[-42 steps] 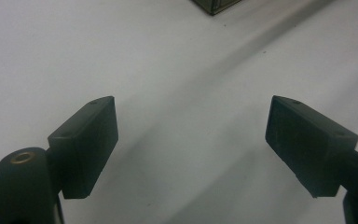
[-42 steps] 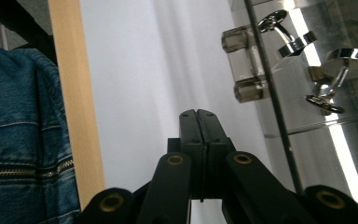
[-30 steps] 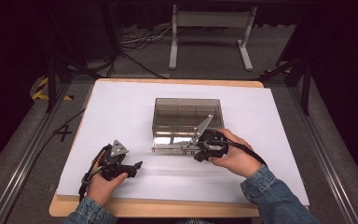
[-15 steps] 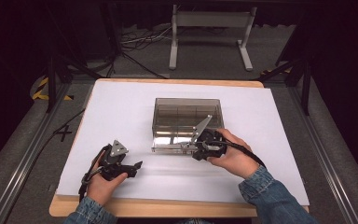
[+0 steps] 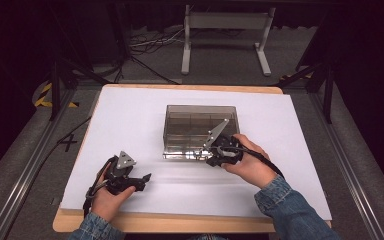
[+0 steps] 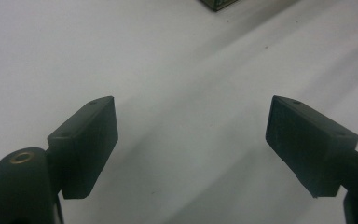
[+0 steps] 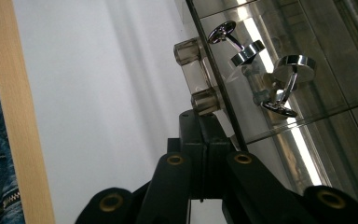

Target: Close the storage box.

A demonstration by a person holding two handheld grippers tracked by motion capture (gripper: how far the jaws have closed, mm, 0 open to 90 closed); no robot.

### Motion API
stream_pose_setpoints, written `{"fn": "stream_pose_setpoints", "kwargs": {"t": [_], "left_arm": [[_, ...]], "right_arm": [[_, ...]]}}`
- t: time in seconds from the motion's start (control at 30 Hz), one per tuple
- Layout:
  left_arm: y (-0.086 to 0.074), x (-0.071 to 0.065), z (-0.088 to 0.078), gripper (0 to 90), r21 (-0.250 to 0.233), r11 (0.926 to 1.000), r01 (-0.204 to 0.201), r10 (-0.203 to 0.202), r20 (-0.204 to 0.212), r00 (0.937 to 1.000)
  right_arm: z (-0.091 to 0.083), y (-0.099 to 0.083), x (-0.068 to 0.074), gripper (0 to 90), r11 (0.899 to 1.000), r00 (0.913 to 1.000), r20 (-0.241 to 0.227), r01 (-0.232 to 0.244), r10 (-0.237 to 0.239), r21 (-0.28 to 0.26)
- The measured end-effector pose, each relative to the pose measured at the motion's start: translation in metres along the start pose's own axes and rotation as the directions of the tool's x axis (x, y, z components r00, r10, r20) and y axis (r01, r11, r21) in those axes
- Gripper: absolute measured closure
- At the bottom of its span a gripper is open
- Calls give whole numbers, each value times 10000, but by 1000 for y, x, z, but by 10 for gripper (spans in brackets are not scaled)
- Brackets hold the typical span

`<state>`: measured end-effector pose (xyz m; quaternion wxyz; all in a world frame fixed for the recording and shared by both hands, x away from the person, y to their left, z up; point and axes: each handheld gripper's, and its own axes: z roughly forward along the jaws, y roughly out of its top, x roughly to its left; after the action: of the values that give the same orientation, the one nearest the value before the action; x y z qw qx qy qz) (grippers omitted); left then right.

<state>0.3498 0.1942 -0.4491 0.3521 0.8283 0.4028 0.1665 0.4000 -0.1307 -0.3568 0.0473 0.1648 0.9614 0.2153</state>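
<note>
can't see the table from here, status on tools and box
Right tool shut at the clear box's front handle. Left tool open, idle. Nothing in the way.

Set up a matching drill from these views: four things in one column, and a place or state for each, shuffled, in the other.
Things:
1. left gripper
2. right gripper
3. clear box
4. cufflinks

Places or states:
A. inside the box
B. fingers closed, at the box's front tab
C. middle of the white sheet
D. fingers wide apart over bare sheet

Pairs: 1-D, 2-B, 3-C, 4-A
</note>
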Motion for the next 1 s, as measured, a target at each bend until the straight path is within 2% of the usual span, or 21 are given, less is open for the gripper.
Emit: {"fn": "stream_pose_setpoints", "kwargs": {"t": [0.5, 1.0], "left_arm": [[-1, 1, -1, 177, 7, 10000, 33, -33, -13, 10000], [-1, 1, 0, 177, -4, 10000, 34, -34, 18, 10000]], "right_arm": [[1, -1, -14, 900, 9983, 9987, 362, -337, 354, -472], [3, 0, -23, 894, 9935, 9929, 907, -682, 765, -910]]}}
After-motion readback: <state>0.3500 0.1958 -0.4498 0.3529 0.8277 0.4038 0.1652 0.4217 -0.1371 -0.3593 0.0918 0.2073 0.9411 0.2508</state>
